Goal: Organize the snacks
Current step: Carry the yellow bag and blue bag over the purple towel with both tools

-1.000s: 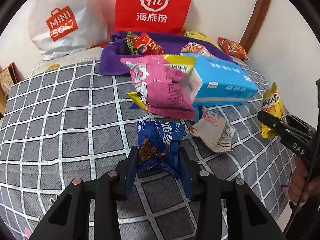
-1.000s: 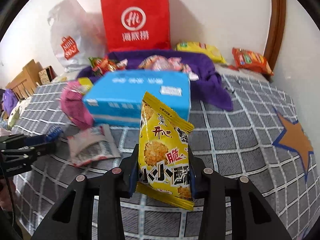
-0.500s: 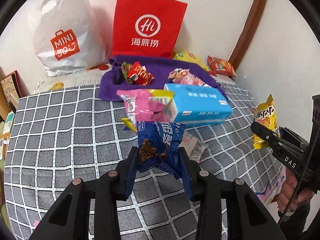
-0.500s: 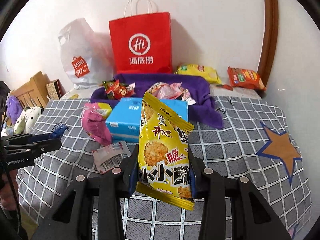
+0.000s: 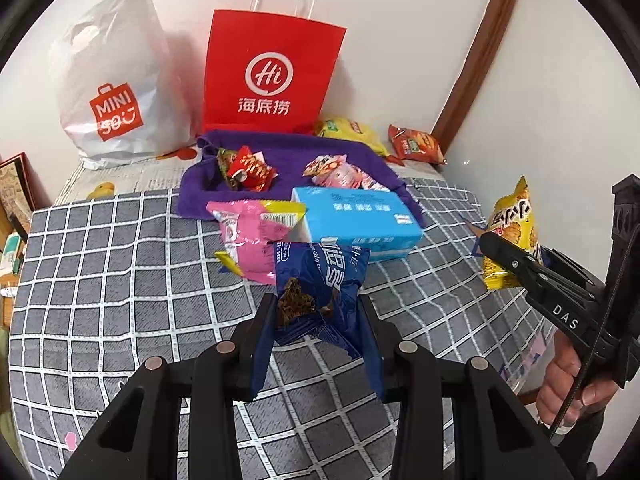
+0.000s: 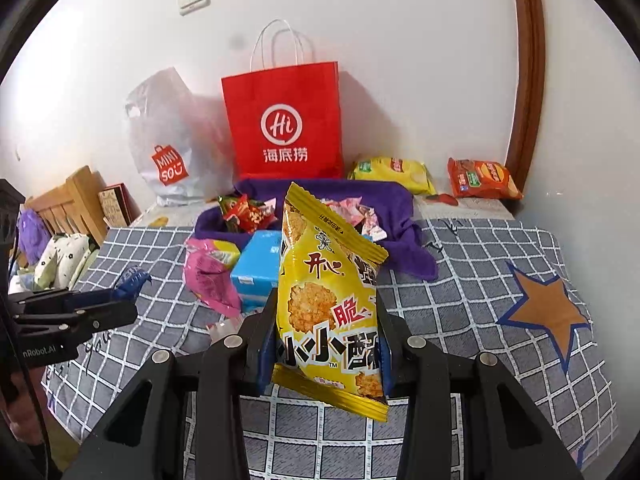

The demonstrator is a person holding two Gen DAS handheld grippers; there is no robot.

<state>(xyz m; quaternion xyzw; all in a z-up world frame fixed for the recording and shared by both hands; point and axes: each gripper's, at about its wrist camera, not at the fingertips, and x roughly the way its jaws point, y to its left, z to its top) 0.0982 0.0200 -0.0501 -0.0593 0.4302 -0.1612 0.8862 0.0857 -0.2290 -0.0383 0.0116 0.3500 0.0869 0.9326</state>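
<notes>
Both grippers have risen above the checked blanket (image 5: 120,280): left gripper (image 5: 318,316) clamps a crumpled blue cookie packet (image 5: 320,280), right gripper (image 6: 326,340) a glossy yellow snack bag (image 6: 328,304). Blanket's front lies open.

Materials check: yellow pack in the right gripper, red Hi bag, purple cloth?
Yellow pack: looks like glossy plastic film, shiny with crimped seams. Red Hi bag: likely matte paper, stiff flat sides and twisted white cord handles. Purple cloth: soft fabric, perhaps a towel; it drapes and folds without shine.
</notes>
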